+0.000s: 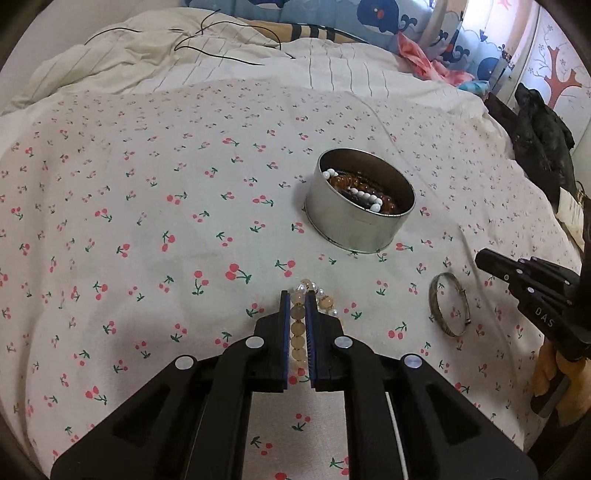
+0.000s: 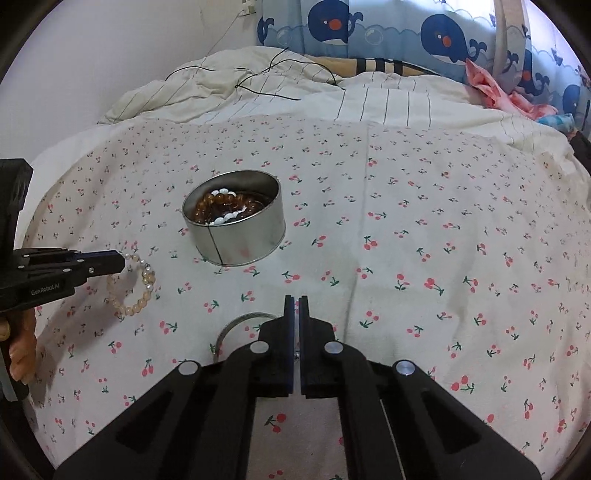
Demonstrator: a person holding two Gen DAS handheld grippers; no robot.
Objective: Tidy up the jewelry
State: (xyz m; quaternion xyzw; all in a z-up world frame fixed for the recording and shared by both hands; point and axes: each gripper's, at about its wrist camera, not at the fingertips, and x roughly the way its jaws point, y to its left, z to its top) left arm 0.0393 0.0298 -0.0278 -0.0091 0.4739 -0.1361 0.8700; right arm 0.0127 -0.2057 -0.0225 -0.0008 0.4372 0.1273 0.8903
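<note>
The round metal tin (image 1: pixel 360 206) stands on the cherry-print bedsheet (image 1: pixel 147 221) and serves as the mark for everything else. Inside it lie amber-brown beads and a string of white beads (image 2: pixel 221 218), piled below the rim.

Nearer the camera than the tin, in the left wrist view, the left tongs (image 1: pixel 298 299) are clenched on a pale peach bead bracelet (image 1: pixel 297 332); its beads run up the narrow gap between the two blue-lined pads, and a few pearl-like beads show just past the tips. In the right wrist view the same bracelet (image 2: pixel 135 291) hangs as a loop from those tongs (image 2: pixel 123 263), to the left of the tin and apart from it. A hand (image 2: pixel 20 350) grips the handle below.

A silver bangle (image 1: pixel 448 304) lies flat on the sheet, on the near side of the tin and to its right in the left wrist view. The right tongs (image 2: pixel 295 301) are clenched, pads almost together, with the bangle (image 2: pixel 236 325) showing just left of and partly behind them; whether they pinch its rim cannot be told. Nothing lies between the bracelet and the tin but bare sheet.

Beyond the tin a striped quilt (image 2: pixel 258 88) is bunched up with a thin black cord (image 2: pixel 266 79) across it, then a whale-print curtain (image 2: pixel 369 29) and a pink cloth (image 2: pixel 491 88) to the right.
</note>
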